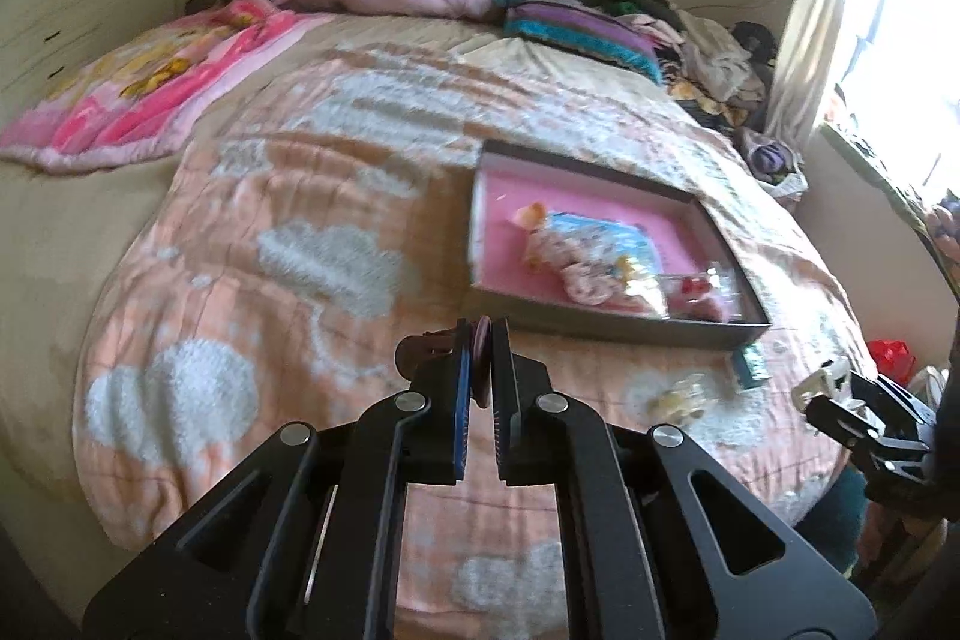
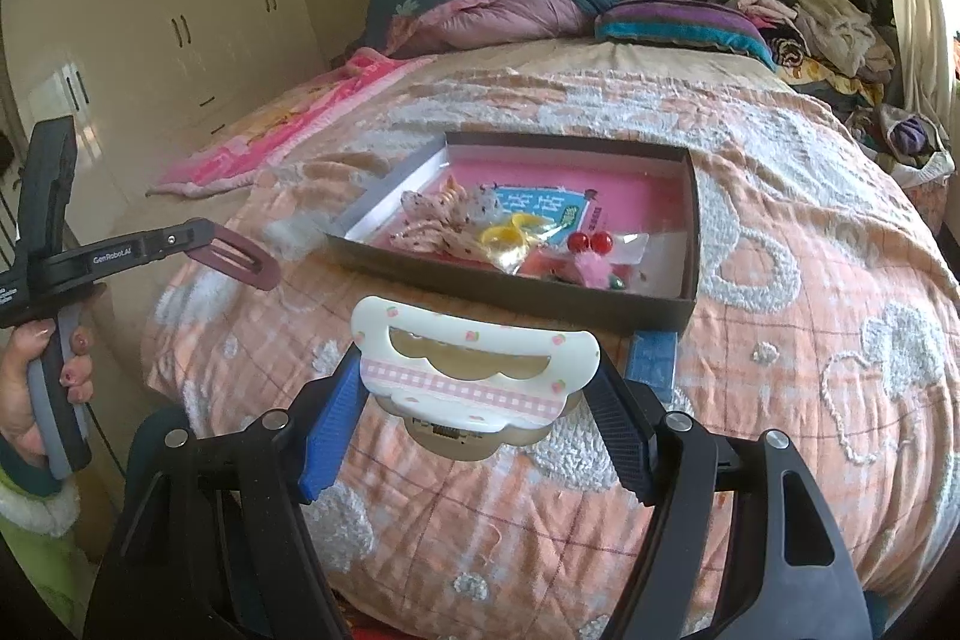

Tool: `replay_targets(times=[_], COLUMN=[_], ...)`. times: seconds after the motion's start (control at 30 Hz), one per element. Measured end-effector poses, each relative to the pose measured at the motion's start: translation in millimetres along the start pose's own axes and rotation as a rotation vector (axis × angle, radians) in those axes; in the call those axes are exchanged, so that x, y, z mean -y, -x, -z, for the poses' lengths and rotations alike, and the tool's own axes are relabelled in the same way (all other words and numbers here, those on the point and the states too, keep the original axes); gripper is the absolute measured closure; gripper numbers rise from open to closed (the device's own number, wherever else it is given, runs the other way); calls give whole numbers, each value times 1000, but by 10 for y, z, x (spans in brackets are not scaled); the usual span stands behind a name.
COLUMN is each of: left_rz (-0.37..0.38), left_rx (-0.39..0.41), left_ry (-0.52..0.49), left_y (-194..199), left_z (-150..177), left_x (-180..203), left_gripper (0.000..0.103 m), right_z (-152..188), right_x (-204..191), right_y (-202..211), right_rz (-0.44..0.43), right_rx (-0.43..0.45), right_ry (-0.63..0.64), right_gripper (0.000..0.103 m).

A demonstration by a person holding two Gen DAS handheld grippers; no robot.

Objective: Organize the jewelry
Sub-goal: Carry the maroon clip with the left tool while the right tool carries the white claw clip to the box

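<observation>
My left gripper [image 1: 482, 334] is shut on a dusty-mauve hair clip [image 1: 481, 361], seen edge-on here. In the right wrist view the same clip [image 2: 237, 256] sticks out of the left gripper [image 2: 204, 235] at the far left, above the bed's edge. My right gripper [image 2: 480, 388] is shut on a white hair claw [image 2: 474, 370] with pink gingham trim, held above the blanket in front of a dark box [image 2: 690, 244] with a pink floor. The box [image 1: 600, 175] holds bows, yellow clips, red beads and packets.
The box lies on a peach cloud-pattern blanket [image 2: 780, 340] on a bed. A blue packet [image 2: 651, 355] lies in front of the box. A small yellowish item [image 1: 678, 397] lies on the blanket. Pillows and piled clothes [image 2: 810, 16] sit at the head. Wardrobes [image 2: 150, 10] stand on the left.
</observation>
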State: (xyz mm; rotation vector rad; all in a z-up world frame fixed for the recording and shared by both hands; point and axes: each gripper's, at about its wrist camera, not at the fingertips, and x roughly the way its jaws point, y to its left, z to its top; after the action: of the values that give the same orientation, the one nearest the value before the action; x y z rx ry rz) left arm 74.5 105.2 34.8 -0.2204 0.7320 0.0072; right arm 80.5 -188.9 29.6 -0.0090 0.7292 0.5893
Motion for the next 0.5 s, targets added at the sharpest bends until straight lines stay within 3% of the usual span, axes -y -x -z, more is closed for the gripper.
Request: replay_targets(times=[0.5], left_rz=[58], left_rx=[53], left_ry=[-145], left_y=[22], left_z=[-414], left_x=[708], left_gripper=[102], right_z=[-241], right_x=[304], right_y=[252], right_rz=[56], right_rx=[75], right_ry=[-29], right_gripper=[34])
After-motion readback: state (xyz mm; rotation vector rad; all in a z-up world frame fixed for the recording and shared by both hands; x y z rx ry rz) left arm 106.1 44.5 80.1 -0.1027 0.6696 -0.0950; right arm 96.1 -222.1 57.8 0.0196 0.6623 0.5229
